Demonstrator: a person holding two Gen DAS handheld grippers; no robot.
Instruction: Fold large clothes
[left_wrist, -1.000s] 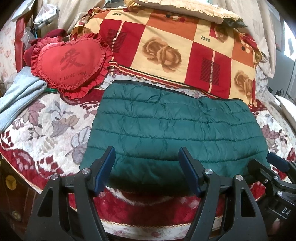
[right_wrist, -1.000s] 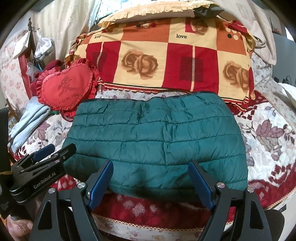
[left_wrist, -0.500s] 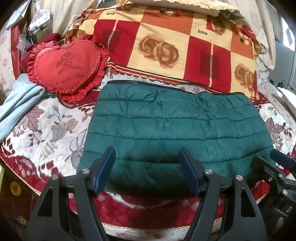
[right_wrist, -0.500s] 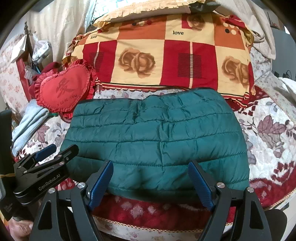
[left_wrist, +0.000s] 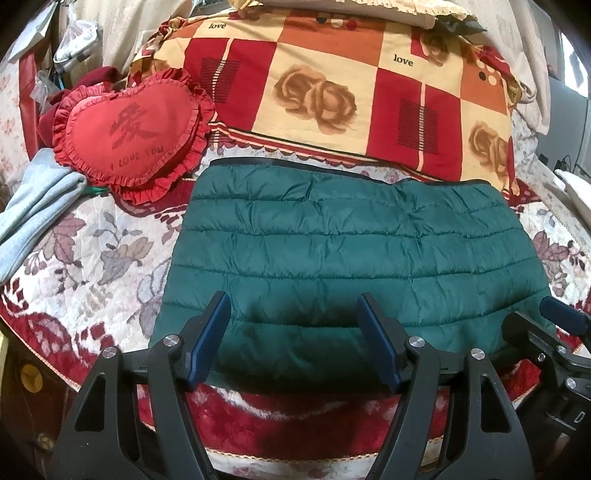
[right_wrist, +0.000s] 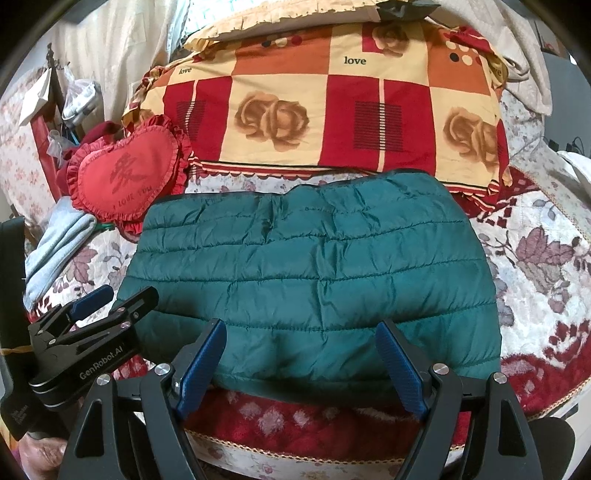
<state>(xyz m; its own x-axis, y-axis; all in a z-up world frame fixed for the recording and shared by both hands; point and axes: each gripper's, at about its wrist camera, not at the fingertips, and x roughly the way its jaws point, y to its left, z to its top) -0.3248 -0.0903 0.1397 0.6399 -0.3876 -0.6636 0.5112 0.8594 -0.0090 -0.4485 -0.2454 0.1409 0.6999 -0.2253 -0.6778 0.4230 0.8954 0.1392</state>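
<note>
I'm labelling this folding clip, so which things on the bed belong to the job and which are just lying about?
Job:
green quilted jacket
left tool, open
right tool, open

Lying about:
heart-shaped red cushion
checked rose-print pillow
grey folded cloth

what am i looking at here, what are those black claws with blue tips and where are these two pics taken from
Each claw is a hand-held gripper carried by a person, with a camera on it looking forward along its two fingers. One picture comes from the left hand-held gripper, the other from the right hand-held gripper. Both are open and hold nothing. Ahead, on a floral bedspread, lies a folded green jacket. Behind it are a checked pillow and a red heart cushion; grey cloth lies at the left.
</note>
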